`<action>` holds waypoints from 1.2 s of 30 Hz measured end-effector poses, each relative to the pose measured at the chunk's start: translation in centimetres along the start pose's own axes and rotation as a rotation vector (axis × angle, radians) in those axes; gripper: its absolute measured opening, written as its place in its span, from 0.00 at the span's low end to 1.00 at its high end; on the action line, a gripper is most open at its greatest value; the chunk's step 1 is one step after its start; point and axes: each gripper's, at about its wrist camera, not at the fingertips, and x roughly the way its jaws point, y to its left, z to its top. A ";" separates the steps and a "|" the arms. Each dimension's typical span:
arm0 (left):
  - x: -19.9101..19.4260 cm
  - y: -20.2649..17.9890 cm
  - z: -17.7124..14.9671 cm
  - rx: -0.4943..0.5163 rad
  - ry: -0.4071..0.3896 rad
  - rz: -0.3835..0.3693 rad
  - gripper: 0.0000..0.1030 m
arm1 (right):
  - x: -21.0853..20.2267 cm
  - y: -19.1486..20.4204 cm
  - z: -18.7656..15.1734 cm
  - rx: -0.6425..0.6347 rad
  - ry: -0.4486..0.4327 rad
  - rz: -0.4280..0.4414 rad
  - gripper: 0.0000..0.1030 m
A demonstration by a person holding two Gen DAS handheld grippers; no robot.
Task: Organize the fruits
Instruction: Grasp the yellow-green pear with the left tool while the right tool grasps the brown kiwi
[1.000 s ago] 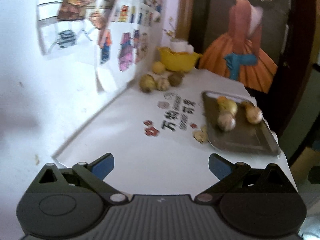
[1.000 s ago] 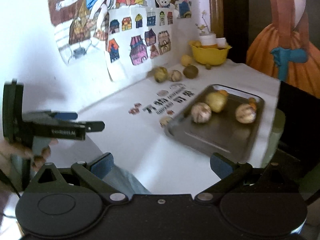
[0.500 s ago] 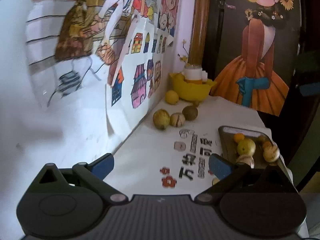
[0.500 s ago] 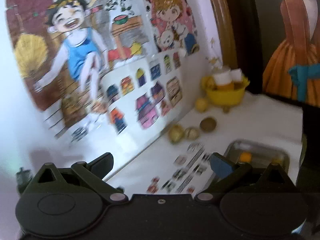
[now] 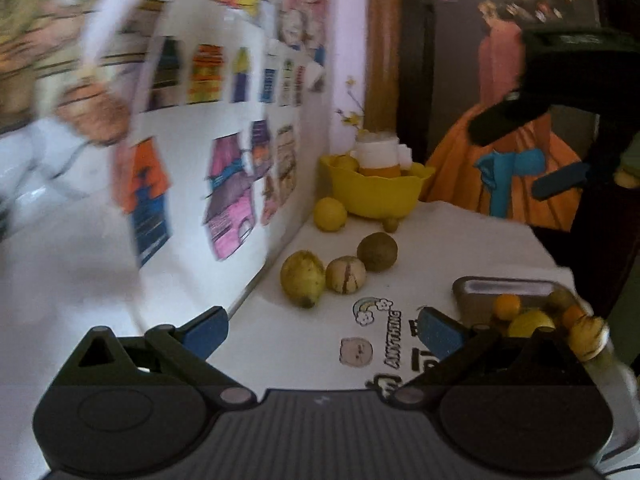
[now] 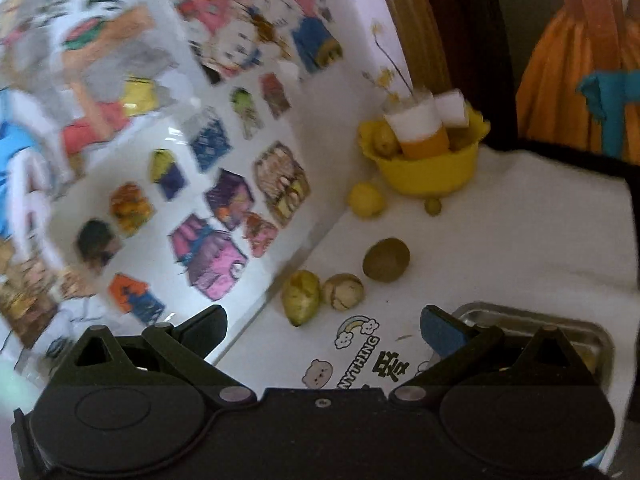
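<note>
Three loose fruits lie in a row by the wall: a yellow-green one (image 5: 302, 283) (image 6: 301, 297), a striped tan one (image 5: 345, 274) (image 6: 343, 291) and a brown one (image 5: 377, 251) (image 6: 386, 259). Farther back a yellow lemon (image 5: 329, 214) (image 6: 365, 199) sits beside a yellow bowl (image 5: 378, 193) (image 6: 430, 168). A metal tray (image 5: 504, 287) (image 6: 532, 316) at the right holds several fruits (image 5: 530, 322). My left gripper (image 5: 322, 330) is open and holds nothing, just short of the row. My right gripper (image 6: 323, 330) is open too, and shows high at the right in the left wrist view (image 5: 560, 152).
The white table (image 5: 452, 240) butts against a wall covered with children's drawings (image 5: 224, 128) on the left. The bowl holds a white and orange cup (image 6: 420, 128). A small round fruit (image 6: 433, 206) lies under the bowl's edge. A dark door with a painted figure (image 5: 512, 120) stands behind.
Both grippers have moved forward toward the far corner; the loose fruits and bowl now look larger. The tray has slid to the lower right of both views. Both stay open.
</note>
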 end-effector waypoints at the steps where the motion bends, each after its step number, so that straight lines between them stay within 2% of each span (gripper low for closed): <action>1: 0.8 -0.2 0.1 0.027 0.001 -0.001 1.00 | 1.1 -0.7 0.4 0.021 0.015 0.000 0.99; 6: 4.3 -0.6 0.4 0.114 0.001 0.017 1.00 | 5.2 -3.4 1.7 0.068 0.043 -0.013 0.99; 13: 8.0 -1.6 0.3 0.216 0.012 0.030 0.99 | 11.0 -6.0 3.2 0.161 0.082 0.015 0.99; 18: 10.3 -1.6 0.4 0.233 0.034 0.024 0.98 | 14.2 -6.7 3.7 0.179 0.090 0.023 0.97; 26: 12.6 -2.6 -0.1 0.420 0.055 0.051 0.96 | 17.1 -7.8 4.0 0.181 0.109 0.024 0.92; 36: 14.9 -2.7 0.3 0.464 0.084 0.076 0.90 | 19.7 -8.5 4.0 0.207 0.131 0.015 0.79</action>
